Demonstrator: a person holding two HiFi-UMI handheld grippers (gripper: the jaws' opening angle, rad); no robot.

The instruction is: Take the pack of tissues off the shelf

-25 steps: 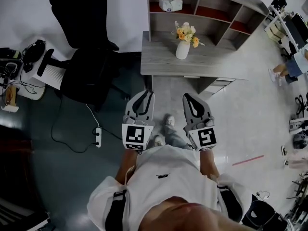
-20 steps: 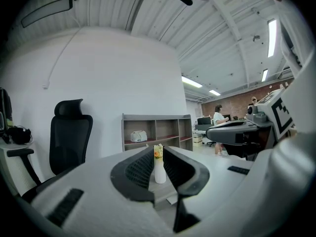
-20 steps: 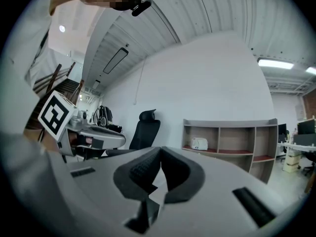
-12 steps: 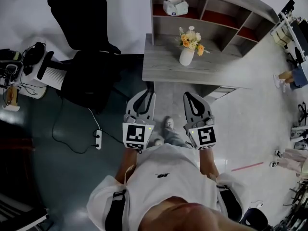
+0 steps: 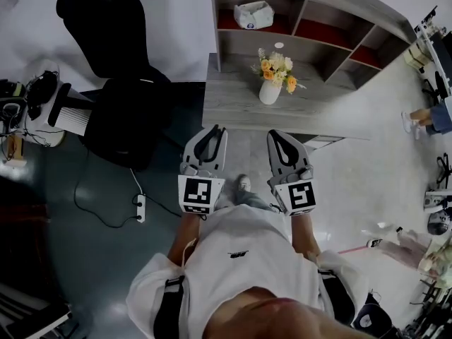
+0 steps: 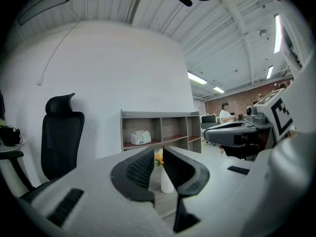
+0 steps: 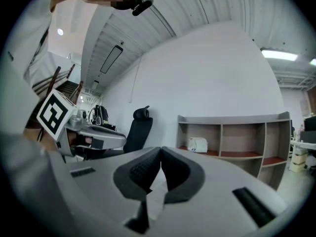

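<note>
The pack of tissues [image 5: 253, 14] is white and sits in the left compartment of the grey shelf [image 5: 304, 44] at the back of a desk. It also shows far ahead as the pack of tissues [image 6: 140, 137] and the pack of tissues [image 7: 197, 144]. My left gripper [image 5: 212, 134] and right gripper [image 5: 279, 138] are held side by side short of the desk's front edge, well away from the pack. The left gripper [image 6: 158, 152] keeps a narrow gap with nothing in it. The right gripper [image 7: 161, 149] has its tips touching and is empty.
A white vase of orange flowers [image 5: 272, 83] stands on the grey desk [image 5: 233, 108] between me and the shelf. A black office chair [image 5: 120, 83] is at the left, with a power strip [image 5: 140, 205] and cable on the floor. A person [image 5: 424, 115] is at the far right.
Both grippers have moved forward toward the desk, side by side. The desk's front edge now lies just ahead of their tips. Their jaws look the same as before.
</note>
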